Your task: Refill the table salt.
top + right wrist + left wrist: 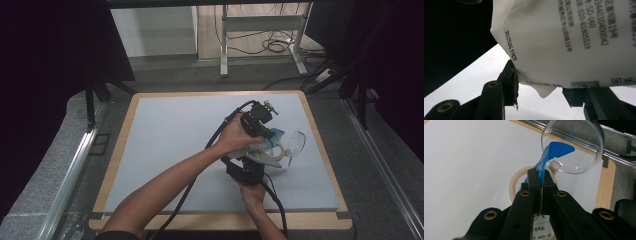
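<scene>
The white bag [574, 42] carries black print: "2025041 9C5" along its edge; "020-81805519" and "SD-060" beside Chinese lines; a barcode near the bottom seam.

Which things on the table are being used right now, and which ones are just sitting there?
Being used:
- white and blue packet, pinched by the left claw
- right claw, holding the packet's bottom end
- clear round dish, with the packet's blue tip over it

Just sitting there:
- ring of tape, flat on the table
- table mat
- metal frame behind the table

Clear dish [297, 140] and tape ring [276, 151] just right, bare mat [170, 135] left
</scene>
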Motion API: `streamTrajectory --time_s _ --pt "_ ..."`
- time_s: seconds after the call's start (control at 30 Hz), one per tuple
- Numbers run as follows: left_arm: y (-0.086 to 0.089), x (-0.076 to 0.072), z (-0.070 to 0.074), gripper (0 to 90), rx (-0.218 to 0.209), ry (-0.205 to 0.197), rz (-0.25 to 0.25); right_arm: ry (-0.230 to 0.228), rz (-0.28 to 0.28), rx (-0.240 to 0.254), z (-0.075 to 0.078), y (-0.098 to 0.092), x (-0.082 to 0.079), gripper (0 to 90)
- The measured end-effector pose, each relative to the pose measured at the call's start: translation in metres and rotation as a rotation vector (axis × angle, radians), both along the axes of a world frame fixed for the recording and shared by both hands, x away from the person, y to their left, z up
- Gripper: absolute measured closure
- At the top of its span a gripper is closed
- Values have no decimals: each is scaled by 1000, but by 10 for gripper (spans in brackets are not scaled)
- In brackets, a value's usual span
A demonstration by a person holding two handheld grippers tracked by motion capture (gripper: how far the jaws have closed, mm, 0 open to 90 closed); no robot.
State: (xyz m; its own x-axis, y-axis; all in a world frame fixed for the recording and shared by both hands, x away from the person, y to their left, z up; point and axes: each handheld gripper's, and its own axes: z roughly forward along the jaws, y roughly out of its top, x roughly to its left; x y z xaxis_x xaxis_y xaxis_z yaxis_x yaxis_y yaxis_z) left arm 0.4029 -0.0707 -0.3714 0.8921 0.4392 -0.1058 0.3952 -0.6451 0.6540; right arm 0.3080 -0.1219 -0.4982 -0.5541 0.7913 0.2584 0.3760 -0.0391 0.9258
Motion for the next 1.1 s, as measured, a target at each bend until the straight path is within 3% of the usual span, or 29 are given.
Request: streamTrajectory --time_s 1.1 --pt "-4 6 0 900 17 5 -3 8 -2 18 2 -2 5 531"
